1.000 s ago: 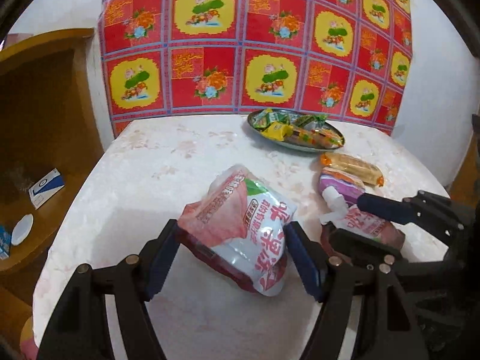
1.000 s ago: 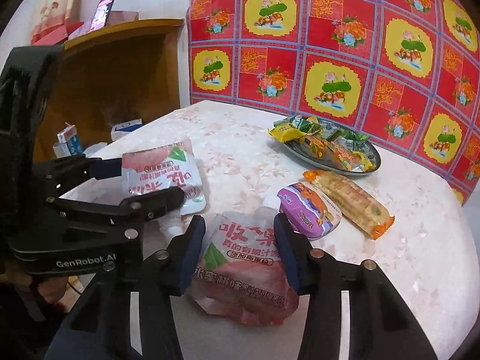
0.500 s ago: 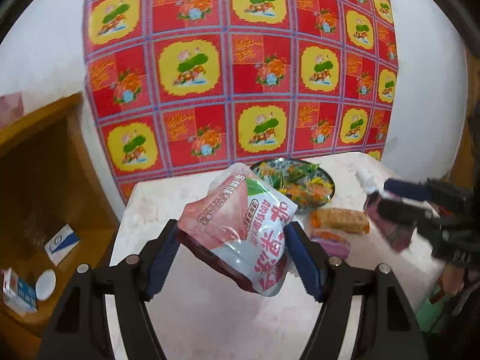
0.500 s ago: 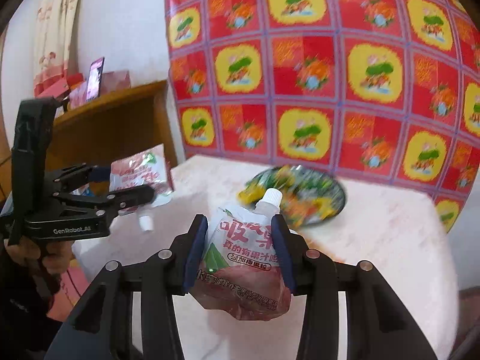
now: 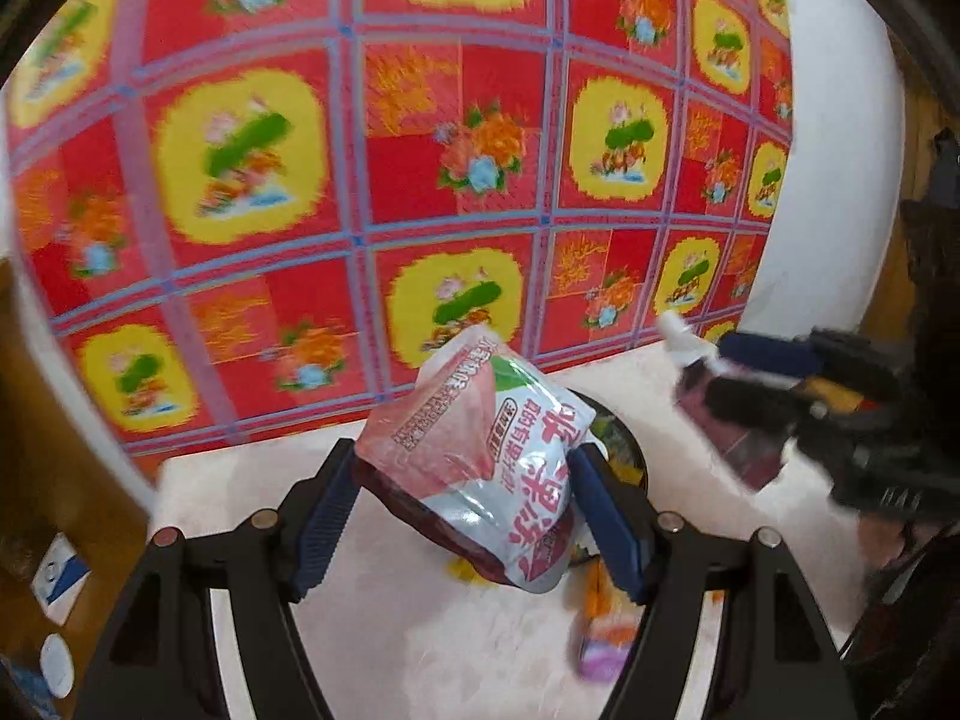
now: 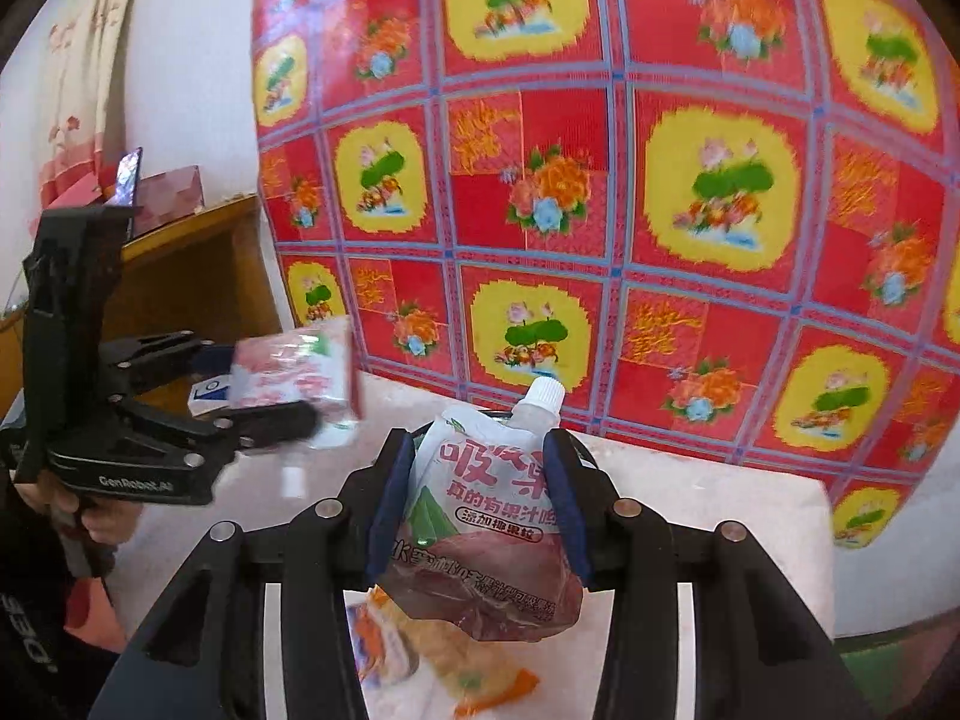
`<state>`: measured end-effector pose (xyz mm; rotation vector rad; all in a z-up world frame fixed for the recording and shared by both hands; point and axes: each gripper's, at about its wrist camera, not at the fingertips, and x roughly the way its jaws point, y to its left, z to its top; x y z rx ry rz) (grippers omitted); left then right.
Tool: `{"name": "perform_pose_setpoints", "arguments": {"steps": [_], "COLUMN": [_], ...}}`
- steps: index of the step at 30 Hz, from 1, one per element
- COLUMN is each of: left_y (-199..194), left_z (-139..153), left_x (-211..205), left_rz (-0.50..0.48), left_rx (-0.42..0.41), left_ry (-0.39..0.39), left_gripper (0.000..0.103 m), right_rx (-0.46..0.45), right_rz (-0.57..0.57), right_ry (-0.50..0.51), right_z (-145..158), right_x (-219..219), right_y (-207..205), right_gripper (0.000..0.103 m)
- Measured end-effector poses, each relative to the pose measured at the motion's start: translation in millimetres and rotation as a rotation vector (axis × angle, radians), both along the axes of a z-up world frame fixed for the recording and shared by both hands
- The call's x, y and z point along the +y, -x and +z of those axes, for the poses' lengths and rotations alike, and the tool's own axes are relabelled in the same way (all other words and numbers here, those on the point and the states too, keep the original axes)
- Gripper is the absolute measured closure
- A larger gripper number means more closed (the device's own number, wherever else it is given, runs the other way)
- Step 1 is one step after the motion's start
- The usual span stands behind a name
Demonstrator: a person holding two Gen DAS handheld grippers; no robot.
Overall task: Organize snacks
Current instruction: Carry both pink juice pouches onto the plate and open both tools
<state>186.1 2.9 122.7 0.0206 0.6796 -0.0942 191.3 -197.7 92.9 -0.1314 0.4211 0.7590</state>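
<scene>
Your left hand-held gripper (image 5: 462, 510) clamps a pink jelly pouch (image 5: 480, 450), your right hand-held gripper (image 6: 477, 495) a spouted pouch (image 6: 489, 516), both above the pale marbled worktop (image 5: 240, 480); red floral cloth (image 5: 420, 180) behind, wooden shelf (image 6: 180, 276) left.

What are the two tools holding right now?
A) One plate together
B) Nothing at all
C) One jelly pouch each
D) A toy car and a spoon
C: the left tool squeezes a pink and white jelly pouch between its blue pads, and the right tool squeezes another pouch with a white cap, both lifted above the table.
</scene>
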Motion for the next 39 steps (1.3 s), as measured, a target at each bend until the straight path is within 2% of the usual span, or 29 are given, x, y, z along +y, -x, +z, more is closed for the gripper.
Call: {"name": "perform_pose_setpoints", "arguments": {"steps": [5, 11, 18, 22, 25, 31, 39], "left_y": [-44, -68, -62, -62, -63, -54, -44], "left_z": [-28, -64, -66, -67, -64, -56, -45], "left_x": [-10, 1, 8, 9, 11, 15, 13], "left_rz": [-0.008, -0.016, -0.014, 0.009, -0.005, -0.027, -0.033], "left_rx": [0.062, 0.157, 0.092, 0.075, 0.071, -0.025, -0.084], "left_ry": [-0.021, 0.046, 0.083, 0.091, 0.121, 0.140, 0.133], "left_gripper": [0.028, 0.028, 0.027, 0.026, 0.026, 0.019, 0.015], "right_rx": [0.081, 0.180, 0.151, 0.124, 0.122, 0.080, 0.040], "right_rz": [-0.006, -0.031, -0.046, -0.056, -0.037, -0.017, 0.022], "right_ry": [-0.020, -0.055, -0.084, -0.063, -0.033, -0.052, -0.111], "right_z": [-23, -54, -63, -68, -72, -68, -59], "right_x": [14, 17, 18, 23, 30, 30, 21], "right_y": [-46, -79, -83, -83, -83, -76, -67], "right_gripper": [0.057, 0.057, 0.054, 0.052, 0.038, 0.037, 0.036]}}
